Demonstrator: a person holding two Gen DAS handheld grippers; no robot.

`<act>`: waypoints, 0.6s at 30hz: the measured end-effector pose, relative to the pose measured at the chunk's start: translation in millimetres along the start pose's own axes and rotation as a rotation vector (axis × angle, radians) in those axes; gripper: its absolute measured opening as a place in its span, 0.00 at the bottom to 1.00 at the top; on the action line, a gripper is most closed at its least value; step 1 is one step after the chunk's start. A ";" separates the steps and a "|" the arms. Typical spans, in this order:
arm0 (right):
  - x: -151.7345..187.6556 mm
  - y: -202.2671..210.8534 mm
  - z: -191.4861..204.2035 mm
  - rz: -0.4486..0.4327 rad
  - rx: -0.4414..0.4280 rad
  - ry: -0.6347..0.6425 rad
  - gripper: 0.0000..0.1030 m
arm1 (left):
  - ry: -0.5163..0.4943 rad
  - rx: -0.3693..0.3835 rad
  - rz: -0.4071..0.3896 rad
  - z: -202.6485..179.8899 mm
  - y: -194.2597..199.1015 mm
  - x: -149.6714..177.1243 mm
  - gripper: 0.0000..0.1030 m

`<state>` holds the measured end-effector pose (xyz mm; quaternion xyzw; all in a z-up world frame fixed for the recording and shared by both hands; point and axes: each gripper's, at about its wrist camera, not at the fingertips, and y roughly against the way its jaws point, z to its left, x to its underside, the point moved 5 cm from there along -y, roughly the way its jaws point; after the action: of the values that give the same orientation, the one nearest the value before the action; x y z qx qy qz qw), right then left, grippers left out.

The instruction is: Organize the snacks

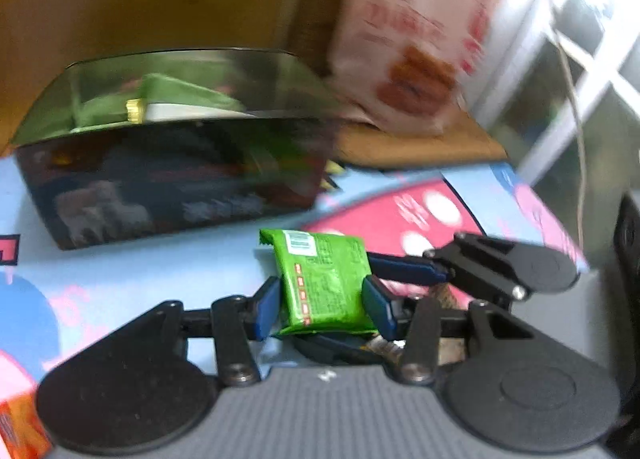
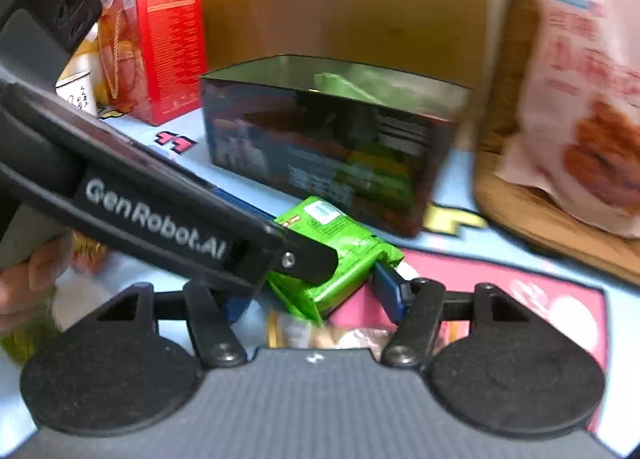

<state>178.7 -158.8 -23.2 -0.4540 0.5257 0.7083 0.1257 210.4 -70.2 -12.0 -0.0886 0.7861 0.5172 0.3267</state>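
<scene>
The left gripper (image 1: 322,301) is angled downward toward the patterned surface (image 1: 132,271), with the green snack packet (image 1: 324,279) clamped between its blue fingers (image 1: 267,309); both pads are seen pressed against the packet's sides. The packet is held just in front of the dark open tin (image 1: 168,179), near its lower front wall, and apart from it. More green packets (image 1: 180,99) are seen inside the tin.

From the right wrist view, the left gripper's arm (image 2: 160,215) is seen crossing diagonally from the upper left, its tip overlapping the same packet (image 2: 340,259). The right gripper (image 2: 316,299) is also tilted downward, and its fingers (image 2: 390,291) stand apart; the right one lies just beside the packet's edge, though contact cannot be judged through the blur. Part of a hand (image 2: 28,275) is visible at the left edge. A pink snack bag (image 2: 580,99) stands to the right of the tin, a red box (image 2: 168,47) to its left.
</scene>
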 end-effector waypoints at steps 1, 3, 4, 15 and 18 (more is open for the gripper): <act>6.3 7.4 -1.3 0.002 -0.010 -0.002 0.64 | -0.019 -0.016 0.006 -9.4 2.6 7.9 0.44; 21.2 24.4 2.3 -0.009 -0.029 0.029 0.64 | -0.056 -0.057 0.003 -30.0 11.0 23.8 0.44; 28.8 33.3 7.7 -0.018 -0.038 0.057 0.64 | -0.069 -0.078 -0.004 -38.7 17.3 33.5 0.44; 84.2 96.8 85.6 -0.086 -0.181 0.214 0.63 | -0.018 -0.103 -0.135 -46.3 101.6 147.2 0.47; 89.6 102.5 105.7 -0.089 -0.236 0.229 0.66 | -0.001 -0.099 -0.150 -38.5 117.8 166.6 0.48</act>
<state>7.7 -137.4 -24.3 -0.5661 0.4292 0.7025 0.0422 9.6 -17.7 -14.2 -0.1632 0.7504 0.5297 0.3601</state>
